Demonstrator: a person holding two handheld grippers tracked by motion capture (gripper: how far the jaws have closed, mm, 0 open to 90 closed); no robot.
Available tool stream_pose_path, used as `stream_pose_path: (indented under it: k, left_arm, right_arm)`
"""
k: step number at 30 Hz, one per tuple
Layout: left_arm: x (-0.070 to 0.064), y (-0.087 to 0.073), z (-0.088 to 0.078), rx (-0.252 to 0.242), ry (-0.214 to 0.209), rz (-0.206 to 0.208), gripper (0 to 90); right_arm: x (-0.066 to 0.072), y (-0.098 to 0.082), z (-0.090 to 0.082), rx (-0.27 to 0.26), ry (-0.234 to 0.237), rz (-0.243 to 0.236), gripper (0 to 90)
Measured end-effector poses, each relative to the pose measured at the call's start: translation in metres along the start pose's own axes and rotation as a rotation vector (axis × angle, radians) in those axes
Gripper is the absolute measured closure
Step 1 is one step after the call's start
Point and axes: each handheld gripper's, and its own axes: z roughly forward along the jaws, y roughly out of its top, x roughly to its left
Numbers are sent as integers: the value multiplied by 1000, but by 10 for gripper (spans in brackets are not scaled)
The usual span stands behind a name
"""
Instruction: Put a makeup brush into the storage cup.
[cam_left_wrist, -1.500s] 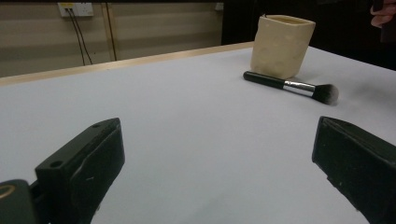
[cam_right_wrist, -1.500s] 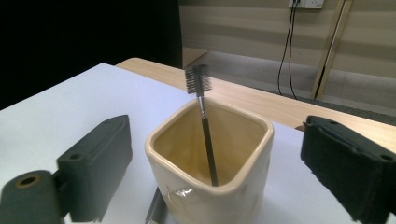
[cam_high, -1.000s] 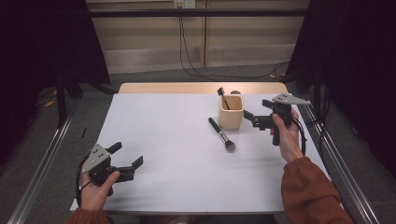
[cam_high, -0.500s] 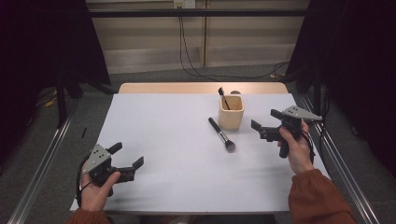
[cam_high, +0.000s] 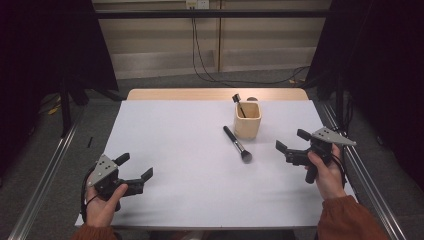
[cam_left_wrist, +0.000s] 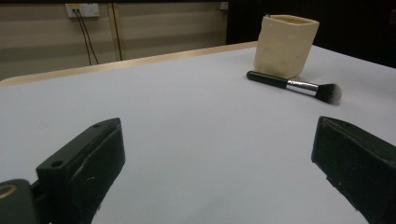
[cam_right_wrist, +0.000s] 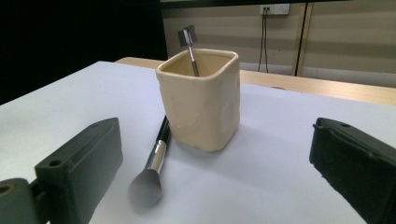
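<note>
A cream square cup (cam_high: 247, 120) (cam_left_wrist: 285, 44) (cam_right_wrist: 201, 99) stands right of the table's middle, with a small brush (cam_high: 238, 104) (cam_right_wrist: 188, 46) upright inside it. A black-handled makeup brush (cam_high: 237, 142) (cam_left_wrist: 293, 86) (cam_right_wrist: 156, 164) lies flat on the white table just left of the cup, bristles toward me. My right gripper (cam_high: 292, 141) is open, held above the table right of the brush, pointing at the cup. My left gripper (cam_high: 134, 166) is open near the front left corner, nothing between its jaws.
The white tabletop (cam_high: 185, 140) has a wooden strip (cam_high: 215, 94) along its far edge. Metal rails (cam_high: 45, 180) run along both sides of the table. Cables (cam_high: 197, 55) hang down the back wall.
My right gripper has drawn back from beside the cup toward me and lowered, staying open. The left gripper has barely moved.
</note>
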Motion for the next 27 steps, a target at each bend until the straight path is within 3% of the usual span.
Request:
stream_pose_path:
  k: [3,9,27]
  left_arm:
    - [0,0,1,4,-7,-14,29]
    - [-1,0,-1,1,-7,-3,29]
    - [-6,1,-7,-24,-10,-4,27]
  right_arm:
    - [1,-6,-6,5,-2,-7,23]
    - [3,-13,-18,1,7,-16,17]
    - [11,-41,-53,24,-42,-29,15]
